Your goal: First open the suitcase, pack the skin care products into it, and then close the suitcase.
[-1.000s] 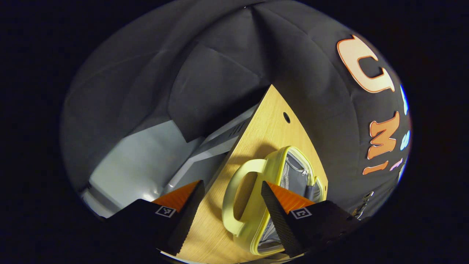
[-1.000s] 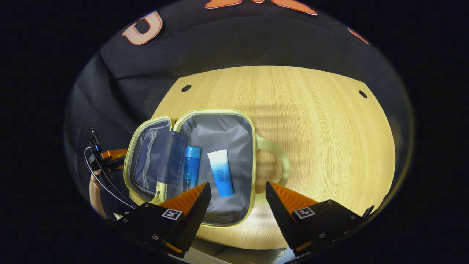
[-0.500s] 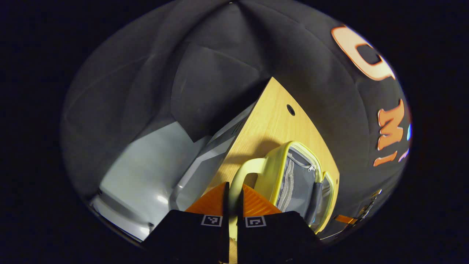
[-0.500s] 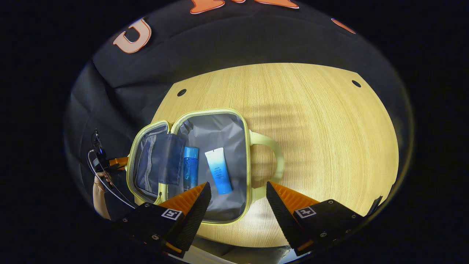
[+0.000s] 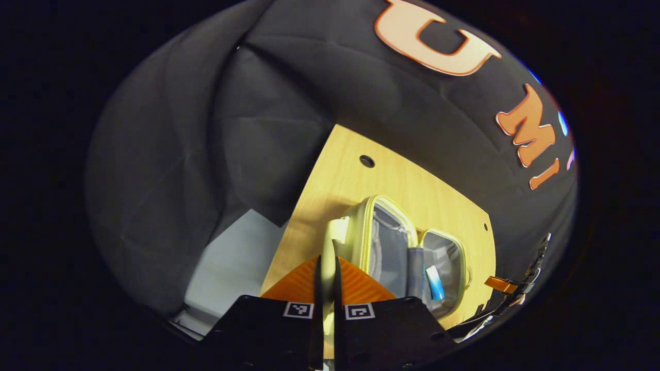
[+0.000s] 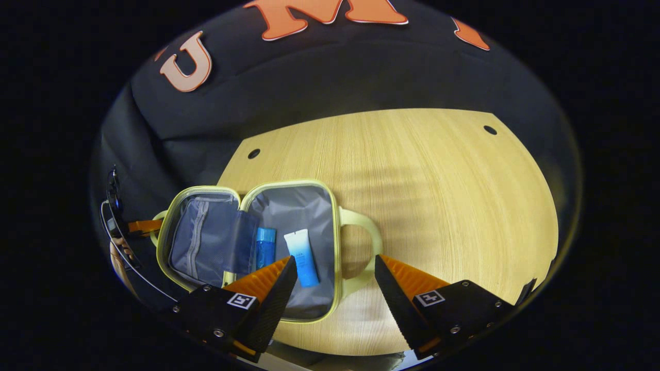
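A pale yellow suitcase (image 6: 281,184) with grey lining lies open on the wooden table (image 6: 438,196). In its right half lie a blue bottle (image 6: 265,247) and a white and blue tube (image 6: 301,256). My right gripper (image 6: 335,268) hovers open above the near edge of that half, beside its handle (image 6: 368,242). In the left gripper view, my left gripper (image 5: 326,260) is shut on the lid handle (image 5: 329,237) of the suitcase (image 5: 361,226). The tube (image 5: 434,283) shows in the far half. The left gripper (image 6: 138,226) also appears at the lid's left edge.
The table (image 5: 350,180) has small round holes (image 6: 253,153) near its corners, and black cloth hangs behind it. A pale floor (image 5: 232,257) shows beyond the table's left edge. A hand (image 6: 119,252) and a cable are at the far left.
My left gripper went from open to shut on the lid handle, then swung so more of the open suitcase shows. My right gripper stayed open and drifted slightly relative to the case.
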A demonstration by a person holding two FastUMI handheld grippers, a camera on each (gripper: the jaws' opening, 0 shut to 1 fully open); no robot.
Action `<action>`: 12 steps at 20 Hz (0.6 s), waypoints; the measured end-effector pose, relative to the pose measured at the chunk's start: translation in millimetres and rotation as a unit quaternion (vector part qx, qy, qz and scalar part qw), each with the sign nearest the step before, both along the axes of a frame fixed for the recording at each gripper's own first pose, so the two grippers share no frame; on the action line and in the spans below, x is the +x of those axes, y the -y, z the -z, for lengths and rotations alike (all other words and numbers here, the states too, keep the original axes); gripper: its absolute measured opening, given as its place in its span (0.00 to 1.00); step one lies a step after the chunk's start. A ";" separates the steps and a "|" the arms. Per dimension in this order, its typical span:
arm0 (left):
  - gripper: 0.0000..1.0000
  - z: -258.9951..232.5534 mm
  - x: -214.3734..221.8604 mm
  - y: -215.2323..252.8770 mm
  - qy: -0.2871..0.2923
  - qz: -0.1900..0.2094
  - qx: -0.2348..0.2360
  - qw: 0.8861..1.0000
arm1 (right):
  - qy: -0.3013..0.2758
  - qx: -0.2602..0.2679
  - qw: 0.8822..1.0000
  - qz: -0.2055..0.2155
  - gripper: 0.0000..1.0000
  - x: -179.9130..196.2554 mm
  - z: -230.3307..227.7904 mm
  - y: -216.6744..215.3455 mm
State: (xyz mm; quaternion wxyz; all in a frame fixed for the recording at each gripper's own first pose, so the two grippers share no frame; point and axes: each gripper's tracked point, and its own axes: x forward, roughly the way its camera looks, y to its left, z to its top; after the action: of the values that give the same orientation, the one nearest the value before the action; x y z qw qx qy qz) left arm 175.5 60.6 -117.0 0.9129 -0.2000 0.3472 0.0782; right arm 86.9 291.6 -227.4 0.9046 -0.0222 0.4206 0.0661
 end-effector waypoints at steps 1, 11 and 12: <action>0.08 -12.7 0.1 8.6 0.007 0.007 0.012 1.000 | 0.019 -0.002 1.000 0.000 0.96 4.8 -11.0 7.1; 0.08 -111.5 5.0 138.5 0.035 0.071 0.178 0.981 | 0.121 -0.002 0.993 -0.011 0.96 25.8 -79.4 77.2; 0.08 -118.4 8.1 157.4 0.037 0.074 0.188 0.979 | 0.126 -0.002 0.992 -0.013 0.96 26.8 -86.3 86.8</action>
State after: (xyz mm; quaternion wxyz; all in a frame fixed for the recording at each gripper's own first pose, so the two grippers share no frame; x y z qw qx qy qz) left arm 183.6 -96.7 1.4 0.9497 -0.0015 0.3058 0.0672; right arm 113.7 204.9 -141.1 0.9492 -0.0378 0.3035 0.0742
